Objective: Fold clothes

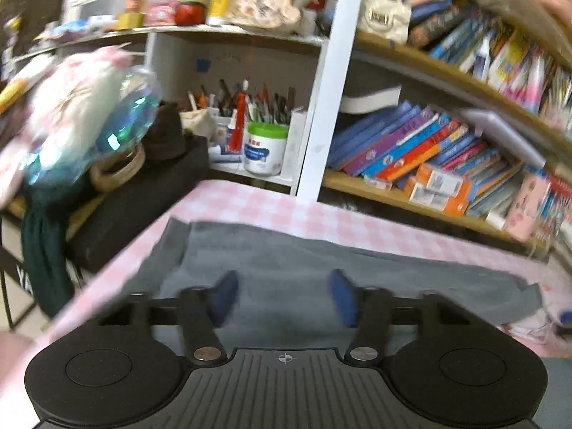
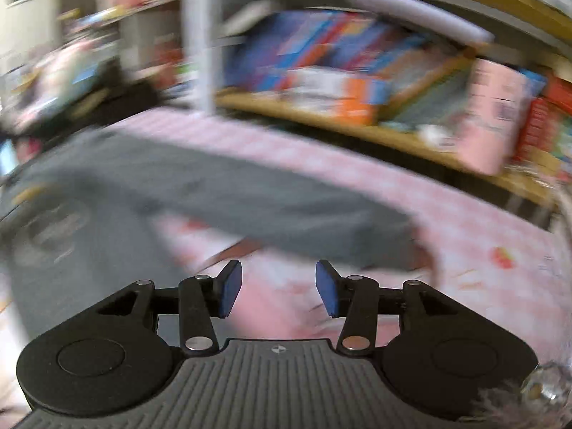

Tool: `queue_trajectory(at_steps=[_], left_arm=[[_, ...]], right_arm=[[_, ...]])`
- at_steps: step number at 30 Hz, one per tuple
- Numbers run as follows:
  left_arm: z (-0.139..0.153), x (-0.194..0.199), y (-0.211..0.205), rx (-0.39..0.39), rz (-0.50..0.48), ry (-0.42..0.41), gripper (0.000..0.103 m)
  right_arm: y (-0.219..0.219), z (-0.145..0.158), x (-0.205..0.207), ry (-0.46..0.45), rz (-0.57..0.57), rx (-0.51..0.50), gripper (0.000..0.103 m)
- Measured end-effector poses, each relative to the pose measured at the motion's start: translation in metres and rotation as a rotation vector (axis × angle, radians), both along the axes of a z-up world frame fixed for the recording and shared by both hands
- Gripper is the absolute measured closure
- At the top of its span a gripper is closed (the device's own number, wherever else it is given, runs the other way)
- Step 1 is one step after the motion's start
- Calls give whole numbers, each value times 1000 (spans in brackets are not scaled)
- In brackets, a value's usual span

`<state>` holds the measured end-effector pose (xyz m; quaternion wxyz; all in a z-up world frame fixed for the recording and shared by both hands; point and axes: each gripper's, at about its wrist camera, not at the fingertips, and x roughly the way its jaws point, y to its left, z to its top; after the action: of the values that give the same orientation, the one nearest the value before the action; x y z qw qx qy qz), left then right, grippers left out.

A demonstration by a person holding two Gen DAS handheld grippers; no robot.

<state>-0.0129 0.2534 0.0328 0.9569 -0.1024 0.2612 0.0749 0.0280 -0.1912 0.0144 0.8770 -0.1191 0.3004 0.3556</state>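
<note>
Two pairs of tongs hang above a counter (image 1: 250, 200) covered in pink-and-white check cloth, and neither grips anything; the left tongs (image 1: 282, 296) stand partly apart, blue pads (image 1: 223, 298) clear of the fabric beneath, with nothing between them; the right tongs (image 2: 278, 287) also stand partly apart, their pads (image 2: 230, 287) over bare pink cloth, empty. A grey garment (image 1: 321, 268) lies spread flat on the counter; in the left wrist view it fills the middle ground, its far edge running across the check cloth and one corner turned up at the left; in the right wrist view, which is heavily blurred, the same grey cloth (image 2: 228, 193) stretches as a long band from the left toward the right, ending just beyond the right pad, with a broader grey part (image 2: 89, 250) at the left. Behind the counter stands a shelf unit with a white upright post (image 1: 329, 82); rows of bright books (image 1: 411, 143) lean on a wooden shelf at the right; a white tub with a green lid (image 1: 264, 146) and a pot of pens (image 1: 236, 103) sit in the compartment at the left; a dark green cloth (image 1: 43, 246) hangs down beside the counter at the far left.
</note>
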Motion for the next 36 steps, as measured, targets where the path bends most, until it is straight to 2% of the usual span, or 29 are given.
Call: queue_trajectory(at_steps=[3,5,8,14,17,20,23,26,29,32,35,36], left_arm=[[-12,52,19,-47,3,142,94],[-25,84,32,-65,10,227,100],[-42,125,43,-61,38,281,103],[-53,184,50,10,118,255,103],[-55,202,46,75,151,252,103],[-56,210,43,102,192,239,102],[-47,203,46,58,201,227,98],[-30,168,40,-11,118,143,97],[-20,122,27,-69,10,109,97],[-22,76,9,-69,-72,126,97],[-29,36,-6,-33,-103,140,97],[-31,26,-7,-22,-98,144,96]], right_arm=[[8,-12,-30,28,90,-45,61],[11,-22,-43,30,107,-100,63],[3,-25,-48,22,96,-105,63],[-10,-26,-57,18,99,-142,63],[-15,-27,-58,23,97,-148,63],[-18,-27,-62,24,100,-155,63],[-20,-26,-64,23,105,-163,63],[-21,-23,-64,28,116,-151,62],[-21,-7,-49,-3,119,-75,63],[-3,13,-12,-83,75,-58,65],[29,22,44,-86,25,-63,76],[40,21,65,-61,0,-66,79]])
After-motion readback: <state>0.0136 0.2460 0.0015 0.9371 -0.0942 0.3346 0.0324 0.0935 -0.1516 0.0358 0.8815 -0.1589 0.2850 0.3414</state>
